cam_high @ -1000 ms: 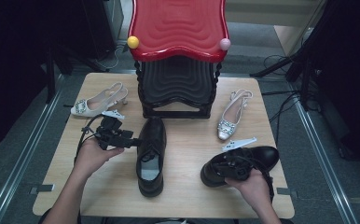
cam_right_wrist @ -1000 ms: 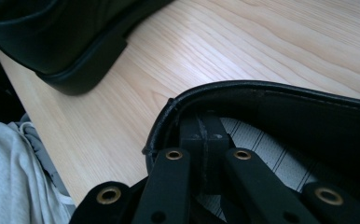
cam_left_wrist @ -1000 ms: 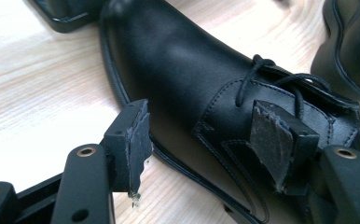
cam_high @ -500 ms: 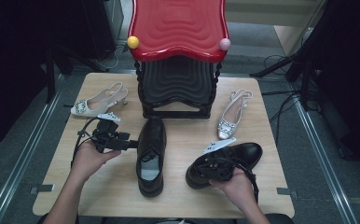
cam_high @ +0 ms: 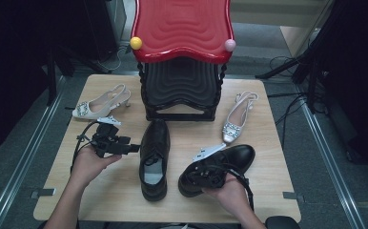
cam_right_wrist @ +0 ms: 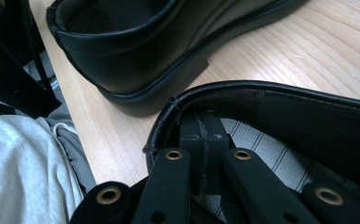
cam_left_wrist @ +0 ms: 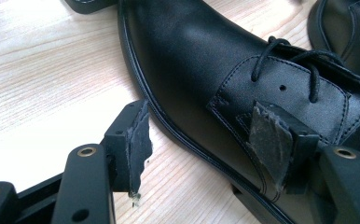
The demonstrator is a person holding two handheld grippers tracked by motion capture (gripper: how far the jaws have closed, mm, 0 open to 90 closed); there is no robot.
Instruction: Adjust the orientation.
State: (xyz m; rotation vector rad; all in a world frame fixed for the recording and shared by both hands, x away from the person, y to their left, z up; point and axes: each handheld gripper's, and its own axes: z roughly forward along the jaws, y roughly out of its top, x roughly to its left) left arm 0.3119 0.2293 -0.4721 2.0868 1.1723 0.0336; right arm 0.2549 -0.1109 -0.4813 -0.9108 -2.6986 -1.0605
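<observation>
Right gripper (cam_high: pixel 209 174): its fingers (cam_right_wrist: pixel 201 140) are pressed together, with no clear gap between them, inside the heel opening of the right black shoe (cam_high: pixel 234 160); whether they pinch the heel collar cannot be told. That shoe lies angled on the table (cam_high: pixel 125 195), near the front edge, its pale striped lining showing around the jaws. Left gripper (cam_high: pixel 109 143): fingers (cam_left_wrist: pixel 136 144) spread wide, empty, one pad beside the sole and one over the laced upper of the left black shoe (cam_high: pixel 154 157). This shoe stands at table centre, toe toward the black tiered rack (cam_high: pixel 181 88) under the red tray (cam_high: pixel 182 26). Two silver slingback heels (cam_high: pixel 98 105) (cam_high: pixel 237 117) lie either side of the rack.
</observation>
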